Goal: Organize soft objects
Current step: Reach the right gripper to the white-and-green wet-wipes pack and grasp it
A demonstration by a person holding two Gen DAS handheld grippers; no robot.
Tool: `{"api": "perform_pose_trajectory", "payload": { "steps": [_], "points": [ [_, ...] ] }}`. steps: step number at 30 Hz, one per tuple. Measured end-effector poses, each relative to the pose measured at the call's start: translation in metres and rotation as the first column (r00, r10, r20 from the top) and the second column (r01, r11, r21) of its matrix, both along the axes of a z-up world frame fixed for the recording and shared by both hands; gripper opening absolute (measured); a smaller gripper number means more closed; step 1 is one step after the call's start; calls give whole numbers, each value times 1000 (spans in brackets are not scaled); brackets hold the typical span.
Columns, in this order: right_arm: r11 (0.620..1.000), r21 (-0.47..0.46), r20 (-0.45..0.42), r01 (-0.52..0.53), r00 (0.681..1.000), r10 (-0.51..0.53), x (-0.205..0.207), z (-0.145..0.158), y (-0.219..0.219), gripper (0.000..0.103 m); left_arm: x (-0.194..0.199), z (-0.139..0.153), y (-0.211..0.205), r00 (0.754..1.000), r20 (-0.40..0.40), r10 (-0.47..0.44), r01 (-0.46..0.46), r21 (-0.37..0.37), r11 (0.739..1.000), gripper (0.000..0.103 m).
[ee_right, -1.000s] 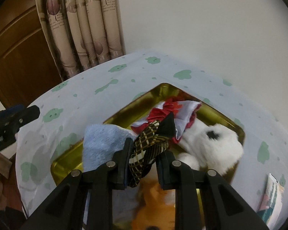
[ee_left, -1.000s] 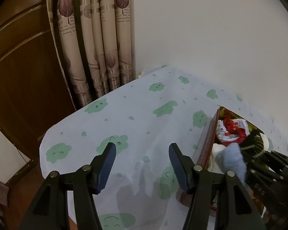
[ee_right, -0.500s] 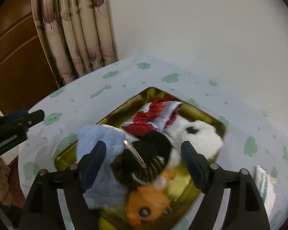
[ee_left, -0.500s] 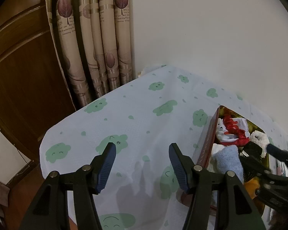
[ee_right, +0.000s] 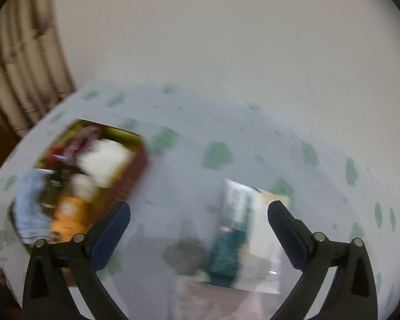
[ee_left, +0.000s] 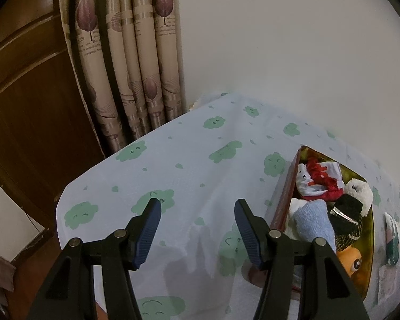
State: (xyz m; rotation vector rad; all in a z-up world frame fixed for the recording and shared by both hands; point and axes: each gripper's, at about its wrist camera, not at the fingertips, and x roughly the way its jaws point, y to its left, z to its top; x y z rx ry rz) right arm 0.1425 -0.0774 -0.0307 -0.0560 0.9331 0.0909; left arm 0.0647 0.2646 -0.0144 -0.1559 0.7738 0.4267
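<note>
A red-sided, gold-lined tin [ee_left: 284, 192] sits on the table at the right, also blurred in the right wrist view [ee_right: 136, 170]. It holds a light blue cloth [ee_left: 316, 222], a black patterned cloth with a clip [ee_left: 348, 214], a red and white cloth [ee_left: 320, 178], a white plush [ee_left: 361, 189] and an orange plush [ee_left: 350, 261]. My left gripper [ee_left: 197, 229] is open and empty over the tablecloth, left of the tin. My right gripper [ee_right: 198, 236] is open and empty, to the right of the tin over a printed packet [ee_right: 240, 234].
The table wears a white cloth with green cloud prints [ee_left: 189, 160]. Its near-left edge drops off beside a wooden door [ee_left: 26, 101] and beige curtains [ee_left: 136, 61]. A white wall stands behind the table. The printed packet also shows at the right edge [ee_left: 393, 236].
My right gripper opened and let the black patterned cloth drop into the tin, then swung away to the right; its view is now motion-blurred. The left gripper has not moved.
</note>
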Motion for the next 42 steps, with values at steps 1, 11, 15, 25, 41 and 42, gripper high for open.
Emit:
{"api": "perform_pose_trajectory", "payload": {
  "steps": [1, 11, 15, 25, 41, 42],
  "points": [
    [1000, -5, -19, 15, 1000, -15, 2, -6, -8, 102, 0, 0, -2, 1000, -2, -3, 3, 7, 1000, 59],
    [991, -2, -107, 136, 985, -135, 21, -64, -50, 102, 3, -3, -10, 999, -18, -27, 28, 41, 999, 59],
    [988, 3, -113, 156, 981, -155, 21, -76, -57, 102, 4, -4, -14, 999, -25, -40, 41, 56, 998, 59],
    [989, 20, -89, 146, 986, -143, 11, -87, -63, 103, 7, -7, -17, 997, -43, -59, 62, 61, 996, 59],
    [990, 20, -66, 140, 988, -139, 10, -83, -62, 99, 7, -6, -18, 997, -38, -61, 63, 65, 996, 59],
    [990, 21, -58, 137, 989, -136, 8, -82, -61, 90, 6, -5, -18, 998, -35, -61, 63, 59, 996, 59]
  ]
}}
